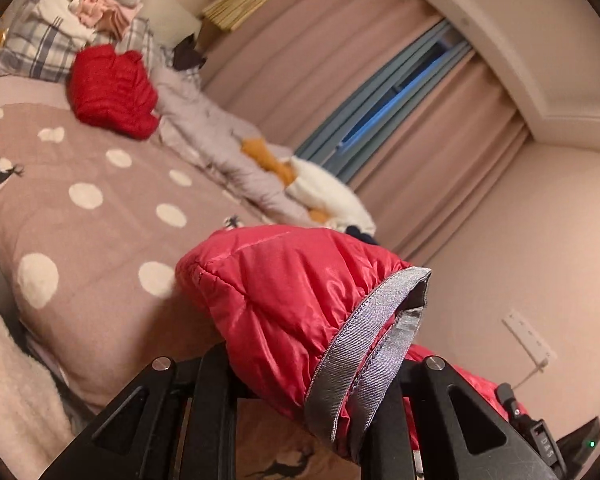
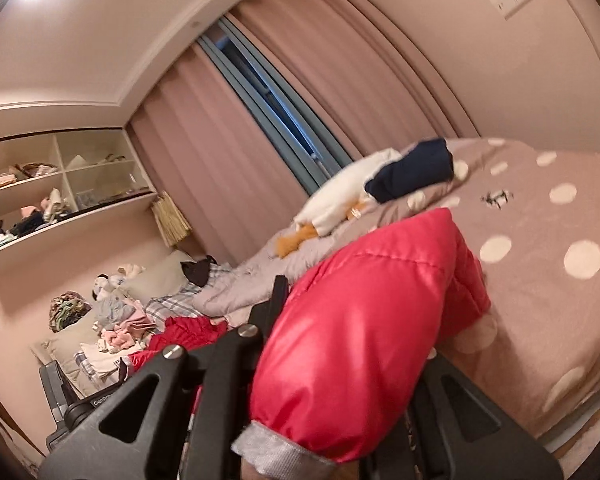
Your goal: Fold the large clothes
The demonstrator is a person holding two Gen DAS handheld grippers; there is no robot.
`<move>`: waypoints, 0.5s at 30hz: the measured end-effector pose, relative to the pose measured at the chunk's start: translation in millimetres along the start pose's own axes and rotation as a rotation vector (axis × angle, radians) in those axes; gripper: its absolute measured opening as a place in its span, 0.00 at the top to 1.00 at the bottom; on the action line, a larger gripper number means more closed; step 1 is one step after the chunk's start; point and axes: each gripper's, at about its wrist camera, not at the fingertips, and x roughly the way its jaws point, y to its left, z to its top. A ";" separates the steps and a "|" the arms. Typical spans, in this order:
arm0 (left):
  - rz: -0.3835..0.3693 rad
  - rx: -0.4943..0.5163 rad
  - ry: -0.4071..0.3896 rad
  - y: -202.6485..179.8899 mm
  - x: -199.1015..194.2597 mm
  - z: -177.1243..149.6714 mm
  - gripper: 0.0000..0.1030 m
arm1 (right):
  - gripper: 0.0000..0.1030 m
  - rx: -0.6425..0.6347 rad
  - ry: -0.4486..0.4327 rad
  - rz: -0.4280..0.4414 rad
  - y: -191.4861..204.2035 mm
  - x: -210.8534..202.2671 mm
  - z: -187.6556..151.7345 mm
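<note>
A red puffer jacket with grey-trimmed cuffs hangs between both grippers, lifted above the bed. In the left wrist view one sleeve (image 1: 284,292) bulges between the black fingers, its grey cuff (image 1: 364,344) turned to the right; my left gripper (image 1: 300,384) is shut on it. In the right wrist view the other sleeve (image 2: 364,332) fills the jaws, its grey cuff (image 2: 276,450) at the bottom; my right gripper (image 2: 340,364) is shut on it. Cloth hides the fingertips of both. More red fabric (image 2: 180,340) trails off to the lower left.
The bed (image 1: 80,208) has a pink cover with white dots. On it lie another red garment (image 1: 112,92), a grey quilt (image 1: 220,148), a white and orange plush (image 1: 324,192), a folded navy item (image 2: 412,170) and a clothes pile by the pillows (image 1: 100,12). Curtains (image 2: 204,160) and shelves (image 2: 60,184) stand behind.
</note>
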 end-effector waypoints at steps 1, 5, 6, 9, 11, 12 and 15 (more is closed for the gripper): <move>-0.008 0.001 -0.005 -1.6 0.0 -0.5 0.83 | 0.88 -0.013 -0.010 0.000 0.8 -1.9 1.6; 0.037 0.002 0.008 -3.5 31.3 1.0 0.83 | 0.86 -0.036 0.014 -0.040 -7.5 15.6 2.3; 0.045 -0.002 0.024 -3.0 39.8 3.1 0.83 | 0.85 -0.027 0.032 -0.048 -11.9 22.9 2.6; 0.048 -0.011 0.040 -3.0 69.9 11.6 0.83 | 0.84 -0.004 0.078 -0.076 -22.8 47.9 6.6; 0.051 0.029 0.038 -9.5 106.2 19.3 0.83 | 0.83 -0.005 0.077 -0.093 -29.2 77.2 12.4; 0.075 0.052 0.055 -12.2 128.6 23.4 0.83 | 0.82 -0.018 0.074 -0.113 -30.5 93.0 15.1; 0.184 0.124 0.143 -17.2 196.4 32.1 0.83 | 0.77 -0.066 0.123 -0.175 -34.5 147.2 19.0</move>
